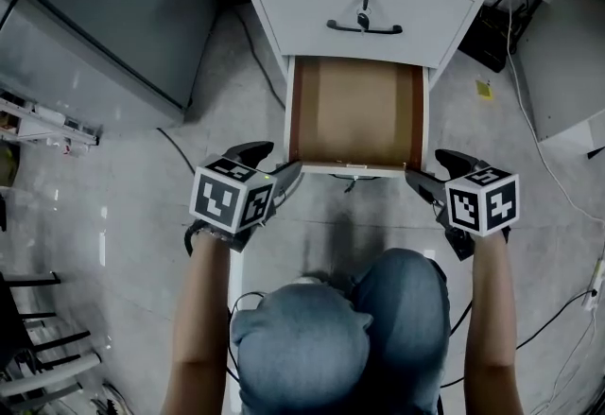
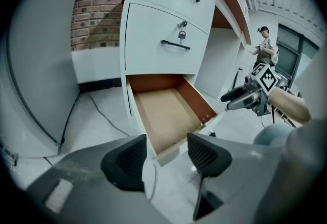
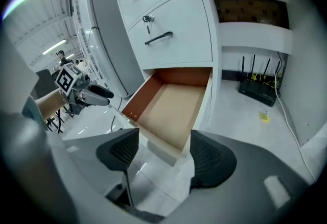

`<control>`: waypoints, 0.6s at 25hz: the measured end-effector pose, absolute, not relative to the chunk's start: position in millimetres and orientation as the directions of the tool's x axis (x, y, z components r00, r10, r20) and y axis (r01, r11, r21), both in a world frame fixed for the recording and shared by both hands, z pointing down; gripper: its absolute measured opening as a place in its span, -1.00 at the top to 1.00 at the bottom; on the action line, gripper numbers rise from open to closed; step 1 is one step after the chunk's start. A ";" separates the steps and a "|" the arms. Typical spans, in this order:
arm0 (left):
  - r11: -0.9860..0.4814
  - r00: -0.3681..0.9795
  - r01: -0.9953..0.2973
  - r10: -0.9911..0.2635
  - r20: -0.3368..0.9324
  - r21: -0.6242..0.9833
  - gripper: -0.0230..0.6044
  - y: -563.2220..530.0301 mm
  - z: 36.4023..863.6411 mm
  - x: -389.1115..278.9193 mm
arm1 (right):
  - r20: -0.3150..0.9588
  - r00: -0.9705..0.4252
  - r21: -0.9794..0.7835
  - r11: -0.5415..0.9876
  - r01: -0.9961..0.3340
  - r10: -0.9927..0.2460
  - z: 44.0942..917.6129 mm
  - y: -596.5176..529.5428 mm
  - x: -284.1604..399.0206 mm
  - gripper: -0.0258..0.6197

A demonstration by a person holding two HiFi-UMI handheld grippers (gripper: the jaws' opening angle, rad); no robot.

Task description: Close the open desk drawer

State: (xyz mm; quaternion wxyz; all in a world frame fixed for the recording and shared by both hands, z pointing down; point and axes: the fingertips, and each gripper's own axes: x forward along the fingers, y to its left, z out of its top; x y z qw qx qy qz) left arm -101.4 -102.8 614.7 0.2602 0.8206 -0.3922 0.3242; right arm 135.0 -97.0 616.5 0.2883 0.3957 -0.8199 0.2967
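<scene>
The bottom drawer (image 1: 357,111) of a white desk unit stands pulled out, its brown inside bare and its white front panel (image 1: 354,167) nearest me. My left gripper (image 1: 284,159) hovers open just off the front panel's left corner. My right gripper (image 1: 423,164) hovers open off the right corner. In the left gripper view the drawer (image 2: 168,116) lies ahead of the open left gripper (image 2: 166,155), its front corner showing between the pads without touching them. The right gripper view shows the drawer (image 3: 173,105) the same way past the open right gripper (image 3: 163,152).
Two closed drawers with black handles (image 1: 364,26) and keys sit above the open one. A grey cabinet (image 1: 95,16) stands at the left, a black router (image 1: 487,35) and cables lie on the floor at the right. My knees (image 1: 340,337) are just below the grippers.
</scene>
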 end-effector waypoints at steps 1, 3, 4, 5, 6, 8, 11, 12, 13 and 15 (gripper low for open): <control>-0.559 0.480 -0.811 -0.462 0.746 0.175 0.12 -99.1 619.0 -101.7 | 0.718 -0.522 -0.268 0.509 -0.818 -0.461 620.2 -93.9 136.2 -0.06; -0.561 0.470 -0.809 -0.436 0.767 0.176 0.12 -93.3 628.1 -102.6 | 0.742 -0.522 -0.282 0.511 -0.812 -0.420 629.4 -87.2 136.8 -0.06; -0.562 0.466 -0.807 -0.423 0.777 0.178 0.11 -90.6 632.4 -103.0 | 0.756 -0.520 -0.287 0.513 -0.809 -0.398 634.8 -83.6 136.4 -0.06; -0.563 0.462 -0.806 -0.410 0.786 0.181 0.12 -88.4 636.2 -103.3 | 0.770 -0.515 -0.288 0.514 -0.808 -0.377 640.3 -80.3 136.0 -0.06; -0.562 0.458 -0.806 -0.397 0.795 0.184 0.12 -86.6 639.5 -103.5 | 0.784 -0.505 -0.286 0.512 -0.810 -0.360 645.7 -77.9 136.0 -0.06; -0.557 0.445 -0.809 -0.374 0.814 0.187 0.13 -83.4 647.5 -104.8 | 0.808 -0.475 -0.272 0.495 -0.825 -0.348 654.3 -76.3 137.6 0.00; -0.544 0.412 -0.822 -0.365 0.835 0.167 0.27 -80.5 658.5 -109.2 | 0.824 -0.433 -0.250 0.451 -0.857 -0.366 661.2 -78.3 142.0 0.20; -0.540 0.403 -0.827 -0.374 0.835 0.157 0.43 -81.2 659.2 -110.2 | 0.823 -0.431 -0.252 0.442 -0.861 -0.371 661.6 -78.5 142.4 0.21; -0.537 0.400 -0.830 -0.384 0.832 0.151 0.45 -82.3 658.4 -110.4 | 0.820 -0.433 -0.256 0.437 -0.862 -0.373 661.6 -78.4 142.5 0.21; -0.535 0.401 -0.832 -0.396 0.826 0.147 0.45 -84.4 656.2 -110.2 | 0.820 -0.434 -0.259 0.434 -0.863 -0.374 661.4 -78.3 142.3 0.22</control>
